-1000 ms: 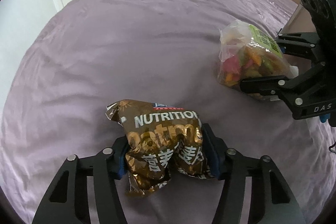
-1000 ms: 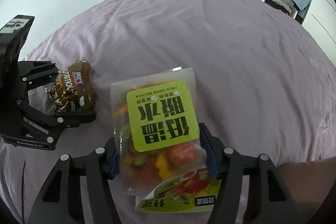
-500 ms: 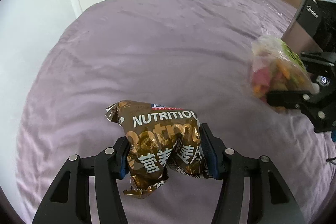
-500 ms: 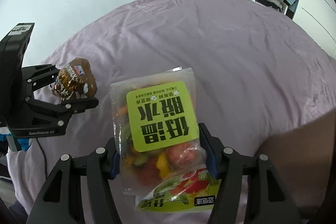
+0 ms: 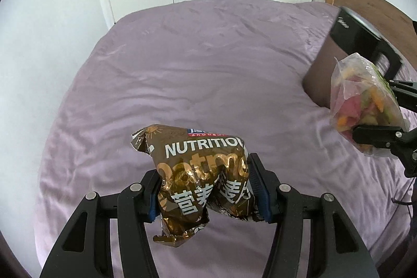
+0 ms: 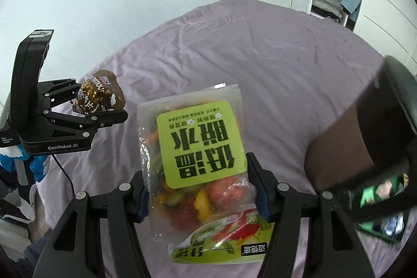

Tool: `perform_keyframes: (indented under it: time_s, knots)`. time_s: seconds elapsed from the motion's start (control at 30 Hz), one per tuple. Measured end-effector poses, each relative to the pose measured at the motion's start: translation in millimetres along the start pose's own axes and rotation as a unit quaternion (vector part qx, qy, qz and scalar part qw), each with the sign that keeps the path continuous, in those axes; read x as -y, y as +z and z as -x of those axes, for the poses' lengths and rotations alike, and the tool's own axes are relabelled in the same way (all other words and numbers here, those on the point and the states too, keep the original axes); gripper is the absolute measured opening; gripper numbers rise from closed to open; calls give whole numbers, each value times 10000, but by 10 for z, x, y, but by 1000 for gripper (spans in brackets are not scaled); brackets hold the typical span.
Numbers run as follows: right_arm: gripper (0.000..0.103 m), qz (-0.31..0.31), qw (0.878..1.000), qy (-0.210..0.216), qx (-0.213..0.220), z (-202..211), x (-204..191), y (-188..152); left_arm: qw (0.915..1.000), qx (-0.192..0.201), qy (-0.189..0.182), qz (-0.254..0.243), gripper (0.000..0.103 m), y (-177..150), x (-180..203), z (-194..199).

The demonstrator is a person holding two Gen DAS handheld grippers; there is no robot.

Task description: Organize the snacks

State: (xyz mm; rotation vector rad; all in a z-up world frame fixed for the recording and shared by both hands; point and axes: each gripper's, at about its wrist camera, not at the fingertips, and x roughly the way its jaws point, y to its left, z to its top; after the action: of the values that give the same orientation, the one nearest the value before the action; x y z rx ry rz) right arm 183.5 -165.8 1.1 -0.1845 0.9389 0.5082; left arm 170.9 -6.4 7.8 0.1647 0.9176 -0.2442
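While clamped, oatmeal bag point(image 5: 203, 173) stands lengthwise — top point(image 5: 140, 141) forward.

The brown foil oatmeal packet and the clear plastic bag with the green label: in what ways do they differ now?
The brown foil oatmeal packet is opaque and crumpled; the clear plastic bag with the green label shows its colourful contents and lies flatter. The packet is in the left gripper, the bag in the right gripper. The bag looks larger between its jaws than the packet. Both are clamped and held above the purple bed cover.
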Motion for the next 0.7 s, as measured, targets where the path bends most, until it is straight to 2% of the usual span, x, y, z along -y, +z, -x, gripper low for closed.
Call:
perform_keyframes:
  time_s: [0.3, 0.7]
  knots:
    - [38, -251, 9996, -131, 91, 496, -103, -537, 9997, 135, -126, -128, 51, -273, 369, 511]
    - [39, -957, 9942, -427, 257, 1009, 183, -1444, 9976, 171, -394, -551, 51, -623, 1168, 909]
